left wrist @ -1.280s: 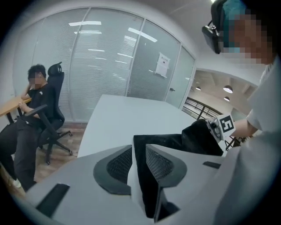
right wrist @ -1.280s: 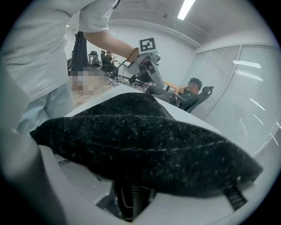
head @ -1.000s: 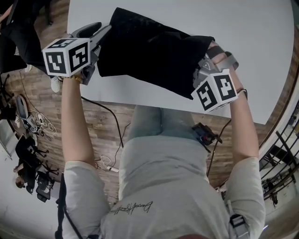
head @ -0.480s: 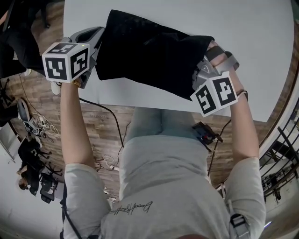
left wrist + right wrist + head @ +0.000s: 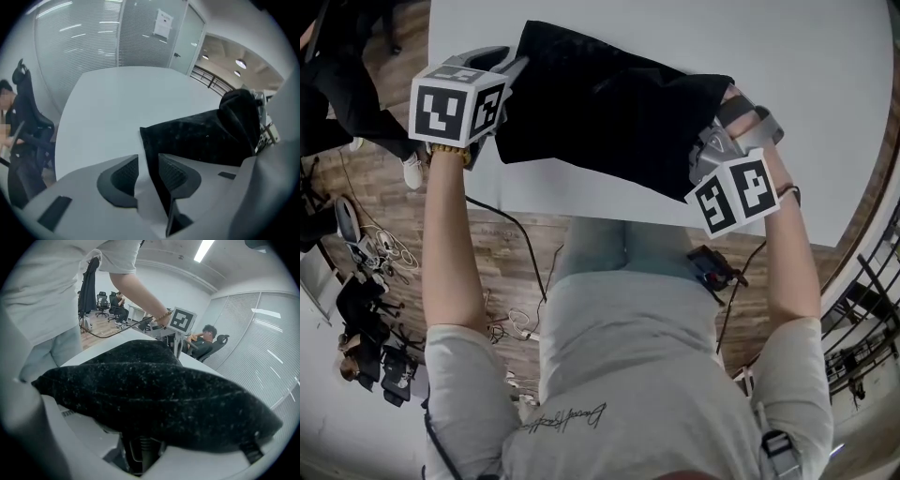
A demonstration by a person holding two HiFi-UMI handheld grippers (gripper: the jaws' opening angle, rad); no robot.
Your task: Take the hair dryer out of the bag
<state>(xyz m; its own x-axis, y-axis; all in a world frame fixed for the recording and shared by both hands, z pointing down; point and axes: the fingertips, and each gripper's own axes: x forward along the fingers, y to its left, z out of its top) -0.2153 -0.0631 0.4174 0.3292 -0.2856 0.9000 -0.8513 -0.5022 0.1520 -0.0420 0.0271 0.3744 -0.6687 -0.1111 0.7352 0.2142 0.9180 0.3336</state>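
While the right hand-held gripper (image 5: 727, 108) stands wide but clamped on the bulging end of the black bag (image 5: 609, 108), the left hand-held gripper (image 5: 147, 169) has its jaws apart, having just been opening. The bag's flat corner edge runs between them, close to one pad without being pinched. The single bag lies across the white counter (image 5: 787, 47), stretched between the two grippers. The hair dryer cannot be seen in any view. Each gripper carries one cube with black-and-white square markers (image 5: 455, 103). A script print on the person's shirt (image 5: 567, 415) is too small to read.
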